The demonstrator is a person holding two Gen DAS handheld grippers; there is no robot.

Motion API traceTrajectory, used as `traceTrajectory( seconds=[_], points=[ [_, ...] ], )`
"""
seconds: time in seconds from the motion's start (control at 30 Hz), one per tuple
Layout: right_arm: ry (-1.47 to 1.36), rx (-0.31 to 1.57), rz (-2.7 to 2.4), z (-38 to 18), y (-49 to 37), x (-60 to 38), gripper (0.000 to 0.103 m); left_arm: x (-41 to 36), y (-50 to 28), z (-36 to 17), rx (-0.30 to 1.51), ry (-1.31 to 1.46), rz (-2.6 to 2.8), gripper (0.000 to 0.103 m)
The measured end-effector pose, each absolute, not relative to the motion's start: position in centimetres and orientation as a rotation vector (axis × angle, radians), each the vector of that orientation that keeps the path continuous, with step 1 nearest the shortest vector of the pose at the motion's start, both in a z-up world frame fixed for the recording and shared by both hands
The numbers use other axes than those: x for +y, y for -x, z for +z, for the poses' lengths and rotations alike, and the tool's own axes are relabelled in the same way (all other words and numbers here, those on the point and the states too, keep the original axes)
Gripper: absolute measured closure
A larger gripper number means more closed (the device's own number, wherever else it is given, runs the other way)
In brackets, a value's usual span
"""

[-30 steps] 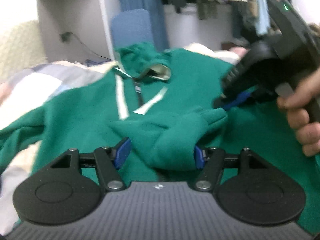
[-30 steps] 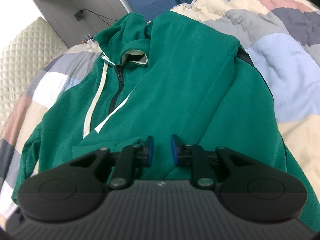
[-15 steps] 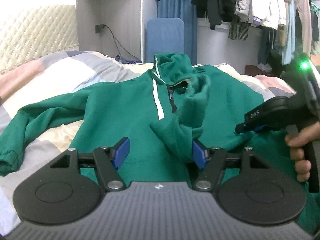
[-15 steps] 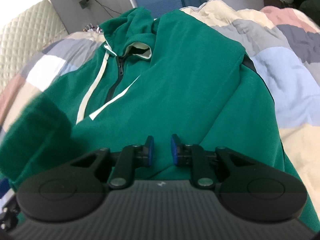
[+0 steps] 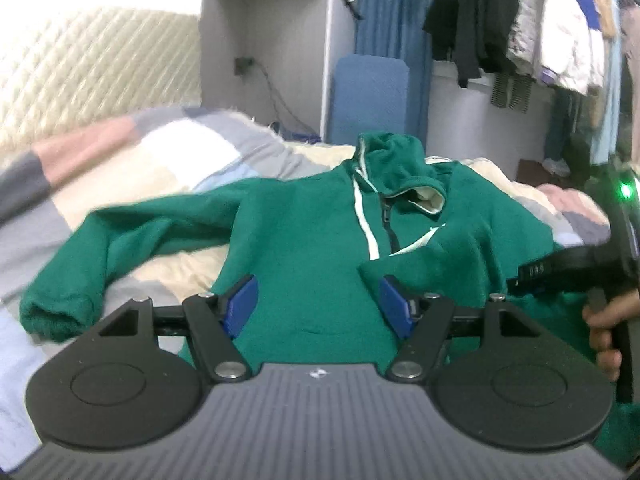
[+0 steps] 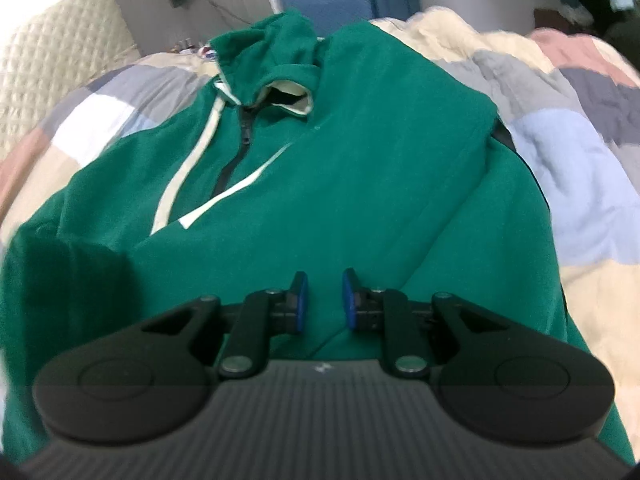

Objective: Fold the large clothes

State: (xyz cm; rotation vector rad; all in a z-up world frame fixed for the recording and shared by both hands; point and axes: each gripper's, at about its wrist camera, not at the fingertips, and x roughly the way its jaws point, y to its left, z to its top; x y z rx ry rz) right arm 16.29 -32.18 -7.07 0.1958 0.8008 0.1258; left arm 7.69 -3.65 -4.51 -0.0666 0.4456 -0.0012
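Over the green hoodie [image 5: 312, 248], the left gripper [image 5: 318, 306] hangs apart and empty; the right gripper [image 6: 323, 300], just opening, grips nothing, likely between folds.

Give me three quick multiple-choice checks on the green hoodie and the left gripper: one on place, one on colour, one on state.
1. The hoodie lies on: A a patchwork quilt; B a wooden floor; C a chair.
2. Its drawstrings are: A red; B cream white; C black.
3. The left gripper is: A shut on a sleeve; B shut on the hood; C open.

Answers: 1 A, pastel squares of bedding show all around the green cloth. 2 B, the pale cords run down beside the dark zip. 3 C, its blue pads stand wide apart and press on nothing.
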Motion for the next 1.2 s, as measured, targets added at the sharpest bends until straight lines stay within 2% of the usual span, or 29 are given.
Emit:
traceTrajectory(
  seconds=[0.2, 0.4, 0.73, 0.83, 0.87, 0.93, 0.97, 1.1, 1.17, 1.2],
  points=[
    [-0.17, 0.772, 0.238, -6.1, -15.4, -29.8, 0.078, -3.0, -8.2, -5.1, 0.484, 0.1, -0.067, 0.03],
    [-0.266, 0.791, 0.411, -5.5, -14.4, -28.0, 0.078, -2.5, -8.6, -5.5, 0.505, 0.119, -0.104, 0.03],
    [-0.218, 0.836, 0.605, -5.7, -12.7, -23.2, 0.077, 0.4, -8.1, -3.5, 0.426, 0.294, -0.177, 0.028],
    [-0.179, 0.805, 0.549, -4.9, -12.9, -23.7, 0.077, 0.2, -8.3, -3.8, 0.442, 0.273, -0.171, 0.027],
    [-0.181, 0.78, 0.521, -4.5, -13.1, -24.3, 0.075, -0.2, -8.4, -4.0, 0.448, 0.25, -0.167, 0.027],
    [-0.187, 0.725, 0.434, -4.3, -13.9, -25.8, 0.045, -0.8, -8.8, -4.7, 0.473, 0.204, -0.159, 0.027],
    [-0.171, 0.721, 0.372, -4.2, -14.6, -26.5, 0.041, -1.2, -9.0, -5.1, 0.493, 0.187, -0.159, 0.027],
    [0.016, 0.574, 0.138, -3.5, -16.7, -29.2, 0.042, -2.1, -10.1, -6.6, 0.531, 0.156, -0.148, 0.027],
    [0.032, 0.565, 0.078, -3.8, -18.9, -31.0, 0.043, -2.4, -10.9, -7.1, 0.541, 0.145, -0.154, 0.027],
    [0.045, 0.563, 0.046, -4.1, -20.0, -31.7, 0.04, -2.4, -11.3, -7.3, 0.549, 0.143, -0.16, 0.027]
  ],
)
